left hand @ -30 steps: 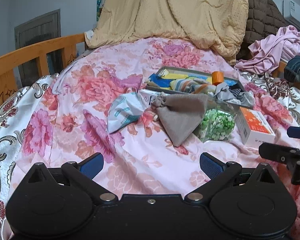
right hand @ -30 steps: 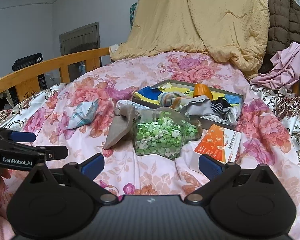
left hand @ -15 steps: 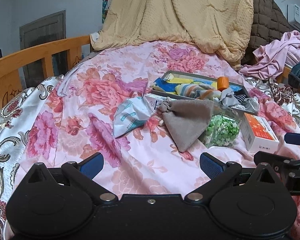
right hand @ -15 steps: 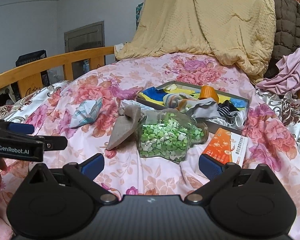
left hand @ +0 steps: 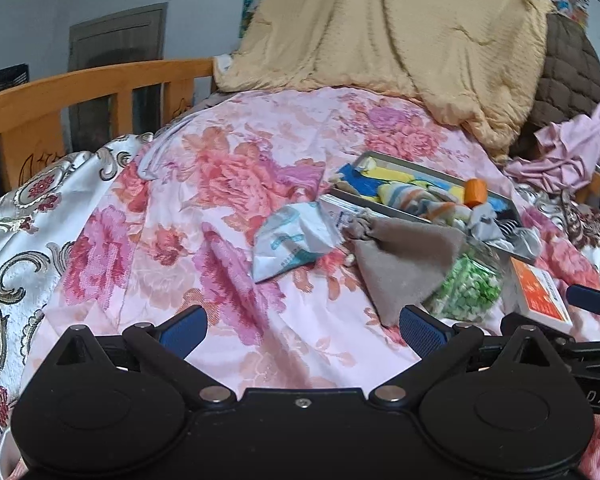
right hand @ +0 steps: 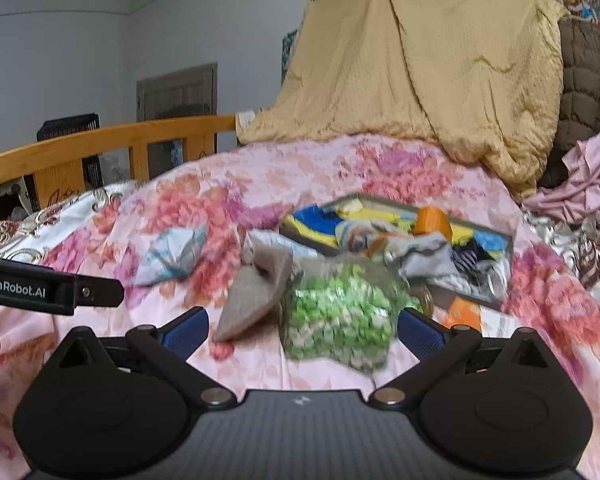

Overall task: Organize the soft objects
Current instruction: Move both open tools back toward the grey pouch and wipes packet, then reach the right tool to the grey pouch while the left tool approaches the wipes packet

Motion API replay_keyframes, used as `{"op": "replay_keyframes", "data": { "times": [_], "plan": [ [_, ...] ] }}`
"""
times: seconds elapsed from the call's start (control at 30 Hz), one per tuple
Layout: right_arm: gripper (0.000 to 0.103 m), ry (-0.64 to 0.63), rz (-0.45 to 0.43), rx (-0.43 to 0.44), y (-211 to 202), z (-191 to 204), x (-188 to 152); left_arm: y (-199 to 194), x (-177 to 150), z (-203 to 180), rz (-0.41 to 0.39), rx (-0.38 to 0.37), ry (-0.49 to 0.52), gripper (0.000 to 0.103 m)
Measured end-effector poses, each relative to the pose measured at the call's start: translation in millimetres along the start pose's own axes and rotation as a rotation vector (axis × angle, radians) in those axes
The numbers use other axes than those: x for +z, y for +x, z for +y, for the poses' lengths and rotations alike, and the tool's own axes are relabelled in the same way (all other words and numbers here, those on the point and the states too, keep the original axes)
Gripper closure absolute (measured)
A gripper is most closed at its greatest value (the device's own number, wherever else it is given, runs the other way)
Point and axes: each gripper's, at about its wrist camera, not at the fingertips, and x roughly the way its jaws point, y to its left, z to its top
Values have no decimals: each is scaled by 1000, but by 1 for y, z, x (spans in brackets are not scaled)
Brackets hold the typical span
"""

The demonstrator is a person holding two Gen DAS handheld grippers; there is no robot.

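Observation:
On the pink floral bedspread lie a grey drawstring pouch (left hand: 399,256) (right hand: 256,292), a white and teal soft packet (left hand: 292,240) (right hand: 168,258) and a clear jar of green paper stars (left hand: 465,286) (right hand: 335,312). Behind them a shallow grey tray (left hand: 427,176) (right hand: 483,232) holds rolled socks and cloths. My left gripper (left hand: 301,326) is open and empty, low over the bedspread in front of the pouch. My right gripper (right hand: 301,326) is open too, with the jar of stars close ahead between its fingers and nothing gripped. The right wrist view is blurred.
An orange and white carton (left hand: 541,296) (right hand: 461,312) lies right of the jar. A yellow quilt (left hand: 399,40), a brown quilt (left hand: 567,72) and pink clothes (left hand: 571,152) pile up at the back. A wooden bed rail (left hand: 80,92) runs along the left.
Both grippers have moved forward and lower toward the objects, which now look larger. The jar of stars has come close between the right gripper's fingers. Both stay open.

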Motion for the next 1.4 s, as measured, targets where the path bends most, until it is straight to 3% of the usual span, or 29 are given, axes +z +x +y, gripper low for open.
{"op": "replay_keyframes", "data": {
  "times": [0.23,0.43,0.6,0.83,1.07,1.4],
  "plan": [
    [1,-40,-42,16,27,6,5,16,10,1,-28,18,20,1],
    [0,-63,-48,28,48,6,5,33,19,10,-101,1,53,1],
    [0,-96,-72,27,66,6,5,56,28,19,-91,-36,12,1],
    [1,-127,-78,38,85,9,5,86,39,21,-121,-68,66,1],
    [0,-133,-50,54,94,12,4,101,33,31,-111,-109,15,1],
    [1,-174,-35,63,102,23,1,112,25,24,-113,-161,95,1]
  ]
}}
